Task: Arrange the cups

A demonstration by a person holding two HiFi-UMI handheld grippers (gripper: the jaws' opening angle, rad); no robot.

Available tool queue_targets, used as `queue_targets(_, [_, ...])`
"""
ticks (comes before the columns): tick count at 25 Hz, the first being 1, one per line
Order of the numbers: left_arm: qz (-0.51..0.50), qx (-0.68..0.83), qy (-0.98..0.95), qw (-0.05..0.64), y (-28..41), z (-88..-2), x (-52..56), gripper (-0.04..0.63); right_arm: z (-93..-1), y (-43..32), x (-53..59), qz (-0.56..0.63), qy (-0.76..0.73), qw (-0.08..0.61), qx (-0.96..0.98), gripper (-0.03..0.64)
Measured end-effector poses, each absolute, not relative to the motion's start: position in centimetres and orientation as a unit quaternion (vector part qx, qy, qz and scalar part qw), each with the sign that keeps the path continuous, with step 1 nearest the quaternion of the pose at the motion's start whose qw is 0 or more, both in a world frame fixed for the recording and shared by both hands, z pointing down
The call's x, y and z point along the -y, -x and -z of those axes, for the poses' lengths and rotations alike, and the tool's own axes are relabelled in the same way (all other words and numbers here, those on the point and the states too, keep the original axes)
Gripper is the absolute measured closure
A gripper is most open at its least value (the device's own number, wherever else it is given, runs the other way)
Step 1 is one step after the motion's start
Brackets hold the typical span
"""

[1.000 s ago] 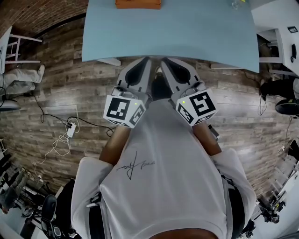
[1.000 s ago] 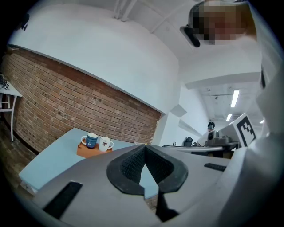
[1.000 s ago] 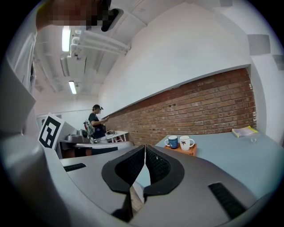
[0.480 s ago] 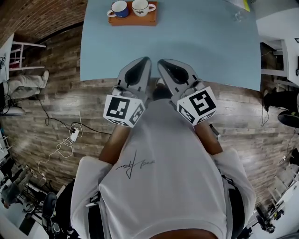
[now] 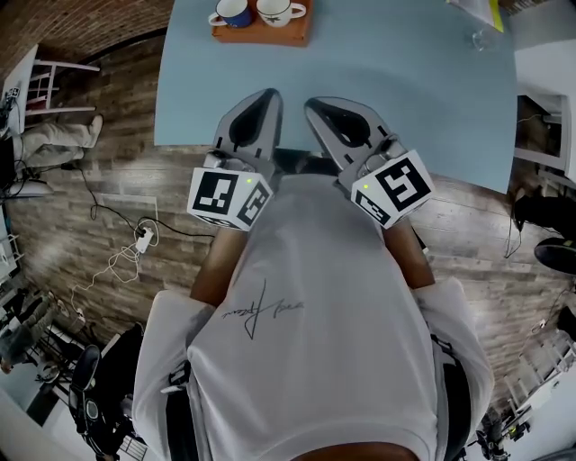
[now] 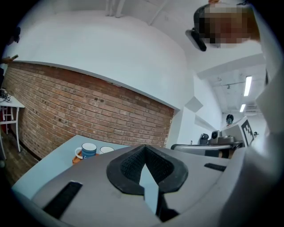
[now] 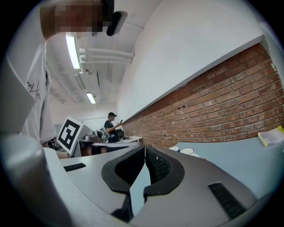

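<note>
Right gripper point(image 7: 144, 150) was shut, and there was nothing in it!
Its jaws met tip to tip. Just past them, two cups point(image 7: 187, 151) sat side by side on the light-blue table point(image 7: 235, 153), a brick wall point(image 7: 230, 97) ran behind, and far off a person in a cap point(image 7: 111, 125) stood at a desk.

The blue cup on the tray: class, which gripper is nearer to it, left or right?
Left. The left gripper is short of the blue cup, slightly to its right; the right gripper is further right, beyond the white cup.
</note>
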State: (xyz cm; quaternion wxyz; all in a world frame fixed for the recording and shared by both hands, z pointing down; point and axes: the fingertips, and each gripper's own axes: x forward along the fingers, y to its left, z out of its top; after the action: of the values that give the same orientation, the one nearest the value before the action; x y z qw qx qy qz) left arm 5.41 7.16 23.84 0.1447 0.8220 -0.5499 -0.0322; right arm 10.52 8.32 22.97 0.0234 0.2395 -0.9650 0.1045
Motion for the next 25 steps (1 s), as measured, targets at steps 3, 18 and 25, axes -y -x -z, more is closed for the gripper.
queue_targets(3, [0.032,0.550,-0.823,0.140,-5.9,-23.9,-6.8,0.588,-23.0,-10.2,-8.1,-0.099,-0.222,0.022,0.970,0.595])
queue_targets(18, [0.015,0.549,-0.824,0.141,-6.0,-24.8,-2.5,0.588,-23.4,-10.5,-3.8,-0.078,-0.200,0.048,0.976,0.595])
queue_targets(25, [0.010,0.550,-0.822,0.145,-4.9,-25.4,-1.2,0.588,-24.1,-10.2,-1.1,-0.075,-0.195,0.059,0.976,0.595])
